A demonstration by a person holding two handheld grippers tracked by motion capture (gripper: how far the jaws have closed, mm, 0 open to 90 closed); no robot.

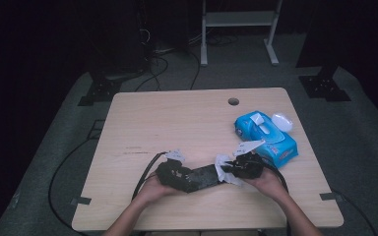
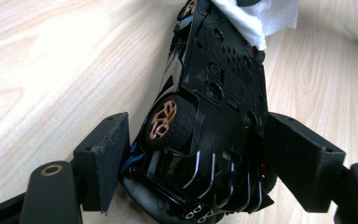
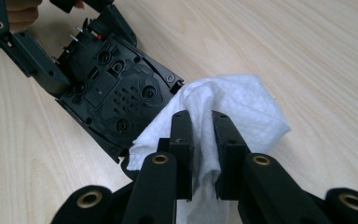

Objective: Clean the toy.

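A black toy car (image 2: 214,116) lies turned on its side, underside showing, low over the near middle of the wooden surface (image 1: 177,123). The left hand-held gripper (image 2: 193,154) clamps the car's rear end between its two pads, one against the body by the bronze-spoked wheel (image 2: 165,122). A white wipe (image 3: 223,116) is pressed against the car's other end; the right hand-held gripper (image 3: 200,135) pinches this wipe between nearly closed jaws. Farther right on the surface sits a blue wipe pack (image 1: 268,137), its lid open
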